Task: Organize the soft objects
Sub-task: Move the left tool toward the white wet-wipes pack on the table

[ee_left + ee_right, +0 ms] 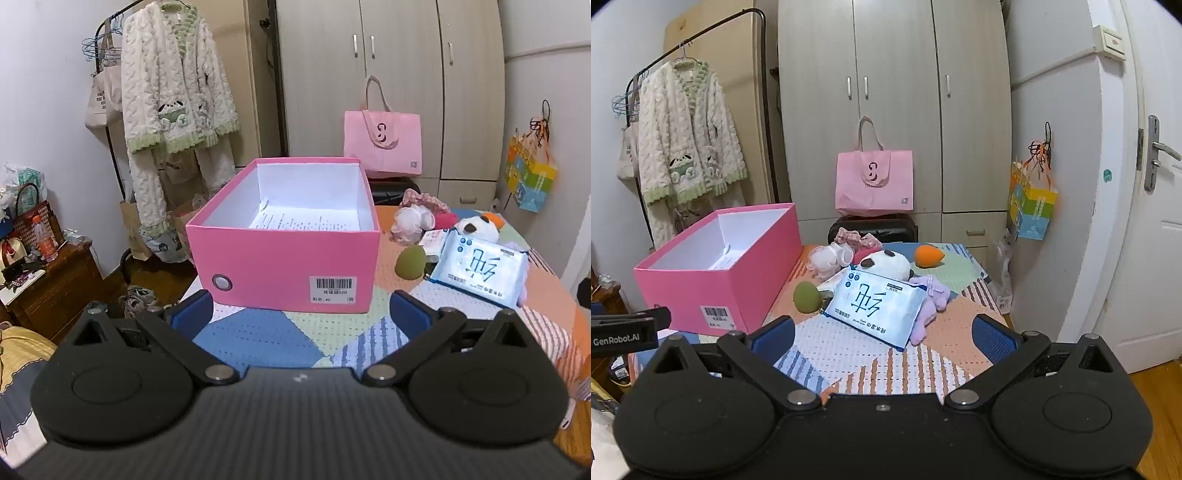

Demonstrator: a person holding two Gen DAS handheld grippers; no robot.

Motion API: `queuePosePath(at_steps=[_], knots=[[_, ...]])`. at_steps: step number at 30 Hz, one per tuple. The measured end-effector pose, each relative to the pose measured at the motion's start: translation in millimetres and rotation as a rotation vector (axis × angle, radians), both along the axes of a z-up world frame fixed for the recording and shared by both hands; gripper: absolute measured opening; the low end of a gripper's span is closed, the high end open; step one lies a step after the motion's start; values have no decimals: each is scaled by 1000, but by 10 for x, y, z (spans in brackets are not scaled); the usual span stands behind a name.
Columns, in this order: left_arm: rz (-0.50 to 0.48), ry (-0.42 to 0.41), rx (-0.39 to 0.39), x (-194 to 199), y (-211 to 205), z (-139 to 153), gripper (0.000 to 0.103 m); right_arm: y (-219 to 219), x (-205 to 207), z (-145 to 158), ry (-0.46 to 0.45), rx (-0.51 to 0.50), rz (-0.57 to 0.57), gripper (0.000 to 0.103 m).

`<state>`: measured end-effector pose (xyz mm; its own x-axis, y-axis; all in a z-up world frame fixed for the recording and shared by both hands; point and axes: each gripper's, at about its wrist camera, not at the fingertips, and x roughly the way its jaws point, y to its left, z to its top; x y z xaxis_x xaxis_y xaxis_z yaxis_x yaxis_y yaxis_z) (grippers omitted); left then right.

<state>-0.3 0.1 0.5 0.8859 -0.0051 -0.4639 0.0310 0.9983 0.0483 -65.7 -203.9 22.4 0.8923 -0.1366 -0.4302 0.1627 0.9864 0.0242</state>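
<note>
While the open pink cardboard shoebox (282, 258) stands on the left part of my table (258, 336), which is covered by a patchwork cloth, it holds only a printed sheet of paper (306, 221) lying flat on its white floor. To the right of the box, the soft things sit in a loose heap on the cloth: a green egg-shaped sponge (807, 297), a white mesh bath puff (827, 262), a pink ruffled scrunchie (857, 236), a panda plush (886, 264), an orange egg-shaped sponge (928, 255), a lilac plush toy (932, 301) and a pale blue pack of wipes (877, 308) resting on top of the heap. My left gripper (301, 308) tilts downward toward the box's near wall, jaws spread wide and empty. My right gripper (882, 334) tilts downward toward the wipes, jaws likewise spread wide, grasping nothing.
</note>
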Motion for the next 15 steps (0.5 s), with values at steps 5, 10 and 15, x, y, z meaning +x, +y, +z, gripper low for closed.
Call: queuePosePath(at_steps=[5, 10, 15], knots=[[-3, -27, 21, -77, 11, 35, 103, -7, -6, 19, 4, 7, -3, 103], [-16, -30, 33, -52, -11, -8, 103, -37, -2, -7, 4, 6, -7, 103], [-29, -71, 30, -84, -24, -12, 103, 10, 18, -2, 6, 7, -12, 103]])
